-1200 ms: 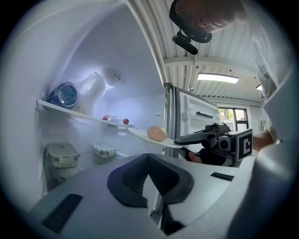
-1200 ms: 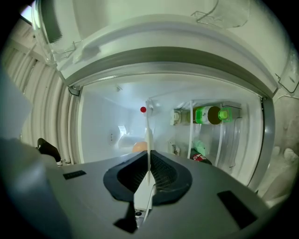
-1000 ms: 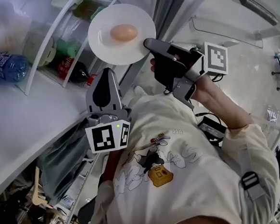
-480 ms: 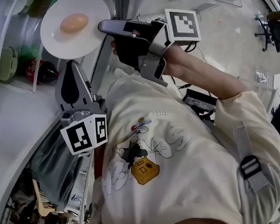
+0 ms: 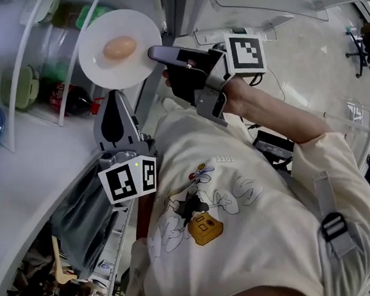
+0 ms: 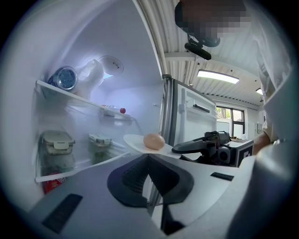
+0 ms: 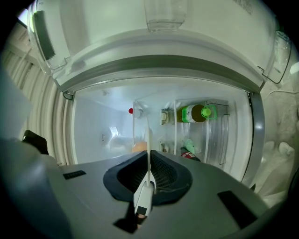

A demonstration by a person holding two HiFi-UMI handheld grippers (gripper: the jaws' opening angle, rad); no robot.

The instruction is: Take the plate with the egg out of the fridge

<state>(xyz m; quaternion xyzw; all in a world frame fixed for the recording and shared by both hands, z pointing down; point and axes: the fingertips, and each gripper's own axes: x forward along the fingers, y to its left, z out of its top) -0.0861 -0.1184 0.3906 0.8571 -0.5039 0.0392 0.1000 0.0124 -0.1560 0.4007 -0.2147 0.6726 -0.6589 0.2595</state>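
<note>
The right gripper [image 5: 156, 52] is clamped on the rim of the white plate [image 5: 102, 71] and holds it out in the air in front of the open fridge [image 6: 117, 98]. In the right gripper view the plate [image 7: 148, 133] shows edge-on as a thin white line pinched between the two jaws, with the egg [image 7: 138, 147] peeking out just to its left. From the head view the plate sits roughly level, and the egg [image 5: 120, 48] lies near its middle.

The left gripper [image 5: 115, 100] hangs just below the plate, not touching it. Its jaws are closed together with nothing between them, as the left gripper view shows [image 6: 148, 156]. That view also takes in the plate [image 6: 135, 141] and egg [image 6: 153, 141] from the side, with the right gripper [image 6: 180, 149] reaching in from the right to the plate's edge.

Behind the plate the fridge shelves carry a lidded container [image 6: 57, 140] and a blue-capped bottle [image 6: 65, 78]. A green bottle [image 7: 198, 113] lies in a rack further back, and a red-labelled cola bottle [image 5: 73, 99] lies on a shelf left of the left gripper. The person's cream shirt [image 5: 239, 191] with a cartoon print fills the lower part of the head view.
</note>
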